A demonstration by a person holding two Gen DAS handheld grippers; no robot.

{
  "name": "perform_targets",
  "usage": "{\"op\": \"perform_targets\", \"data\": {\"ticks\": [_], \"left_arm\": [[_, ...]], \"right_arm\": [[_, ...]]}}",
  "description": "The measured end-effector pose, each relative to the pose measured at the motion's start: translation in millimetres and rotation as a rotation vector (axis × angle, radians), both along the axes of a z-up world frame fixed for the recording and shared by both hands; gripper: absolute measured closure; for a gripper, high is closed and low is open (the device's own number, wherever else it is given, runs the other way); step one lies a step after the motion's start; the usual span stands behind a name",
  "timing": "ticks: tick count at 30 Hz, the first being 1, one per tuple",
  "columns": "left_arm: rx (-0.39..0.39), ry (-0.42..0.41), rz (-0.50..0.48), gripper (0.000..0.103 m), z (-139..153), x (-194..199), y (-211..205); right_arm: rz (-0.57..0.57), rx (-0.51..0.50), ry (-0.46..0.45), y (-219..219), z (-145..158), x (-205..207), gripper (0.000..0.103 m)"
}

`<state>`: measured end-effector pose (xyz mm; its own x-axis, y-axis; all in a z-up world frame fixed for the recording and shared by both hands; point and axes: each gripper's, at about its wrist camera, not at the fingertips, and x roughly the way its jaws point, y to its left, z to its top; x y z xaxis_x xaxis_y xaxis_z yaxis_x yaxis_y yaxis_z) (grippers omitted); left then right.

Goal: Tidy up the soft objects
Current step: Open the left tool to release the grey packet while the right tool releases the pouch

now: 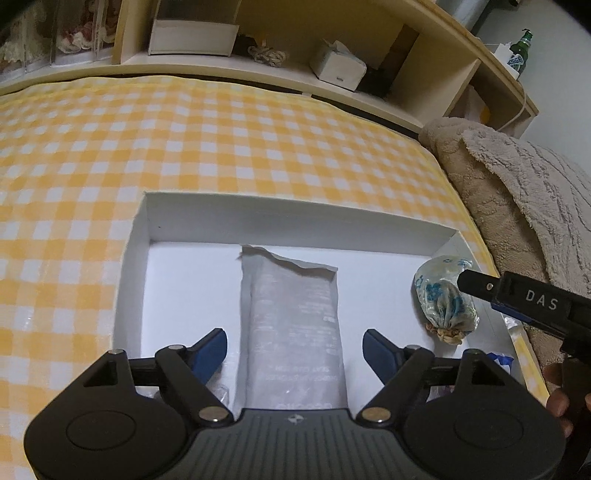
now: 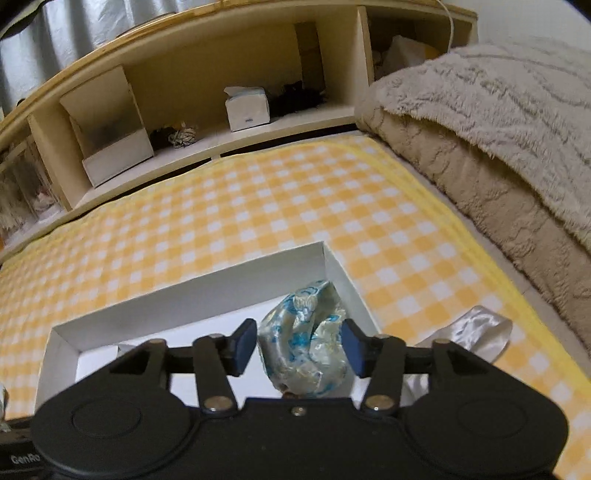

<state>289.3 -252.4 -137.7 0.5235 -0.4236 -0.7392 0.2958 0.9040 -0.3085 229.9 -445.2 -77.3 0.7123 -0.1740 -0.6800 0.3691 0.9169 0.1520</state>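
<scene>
Beyond the fingers a bed (image 1: pixel 184 155) spreads out under a yellow and white checked cover, and a pale wooden shelf unit (image 2: pixel 207 74) runs along its far edge, its open compartments holding a white tissue box (image 2: pixel 246 109), a coil of rope (image 2: pixel 183 137) and a white carton (image 1: pixel 192 35). To the right of the fingers lies a heaped beige fleece blanket (image 2: pixel 491 122). A green bottle (image 1: pixel 521 51) stands on the shelf's right end against a pale wall (image 1: pixel 554 92).

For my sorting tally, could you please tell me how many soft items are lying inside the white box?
2: a long clear packet lies in the middle of the white box, and a blue-patterned bundle sits by its right wall. The claws may hide others nearer the cameras.
</scene>
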Motion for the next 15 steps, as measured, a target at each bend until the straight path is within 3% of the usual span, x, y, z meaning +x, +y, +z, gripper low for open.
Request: {"op": "perform_targets", "data": {"ticks": [11, 15], "left_arm": [[0.030, -0.019, -0.002, 0.021, 15.3, -15.3, 9.1], [0.038, -0.033, -0.005, 0.021, 24.1, -22.2, 13.2]], "right_arm": [[0.008, -0.016, 0.000, 6.4, 16.7, -13.5, 0.031], [0.017, -0.026, 0.005, 9.8, 22.7, -20.1, 0.030]]}}
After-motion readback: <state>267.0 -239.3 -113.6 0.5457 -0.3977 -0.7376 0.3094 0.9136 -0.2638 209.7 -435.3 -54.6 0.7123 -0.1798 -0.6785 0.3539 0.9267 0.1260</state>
